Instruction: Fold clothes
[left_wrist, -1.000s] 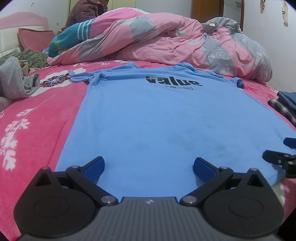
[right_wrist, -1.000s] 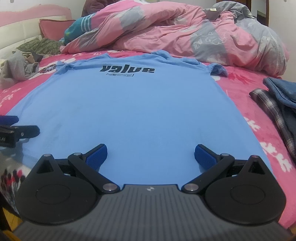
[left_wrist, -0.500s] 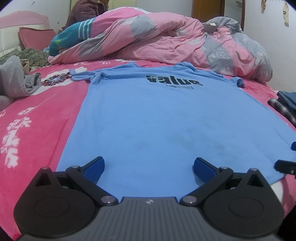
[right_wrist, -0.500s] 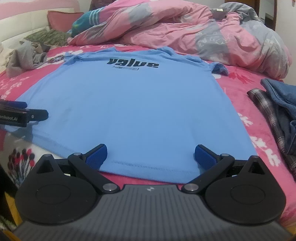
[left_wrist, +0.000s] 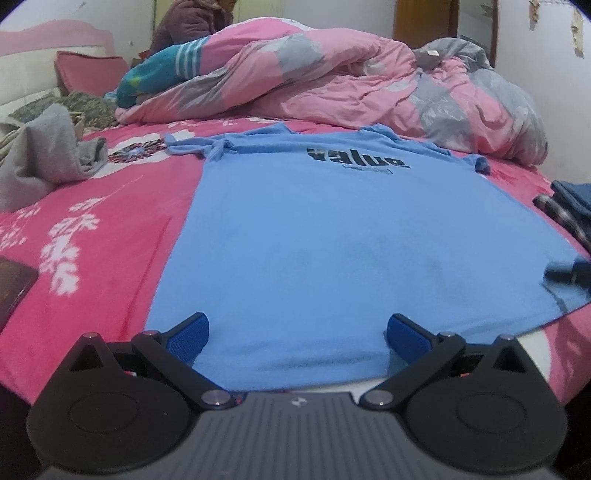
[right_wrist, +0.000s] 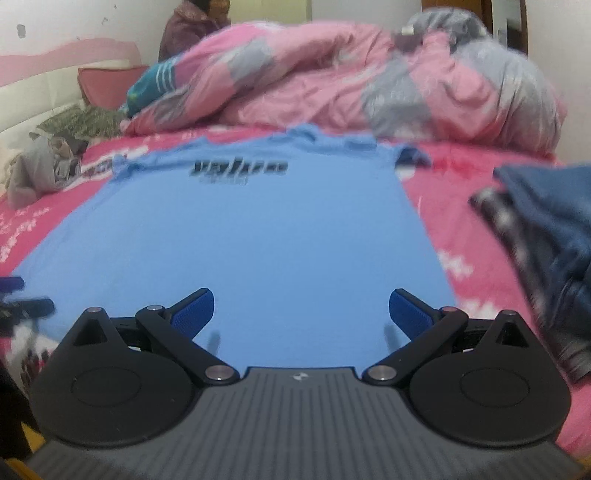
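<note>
Dark slab (left_wrist: 14, 288), maybe book: left view only.

right gripper (right_wrist: 299, 314) slid right, its right finger now at the side edge of the light blue cotton t-shirt (right_wrist: 258, 236) | navy and plaid clothes pile (right_wrist: 546, 236) looms closer | left gripper (left_wrist: 297, 334) backed toward the hem

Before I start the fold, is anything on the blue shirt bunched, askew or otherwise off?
Mostly flat, but the blue T-shirt has its left sleeve bunched and twisted near the shoulder, not spread out. The right sleeve is also curled under. Both grippers are open above the hem.
</note>
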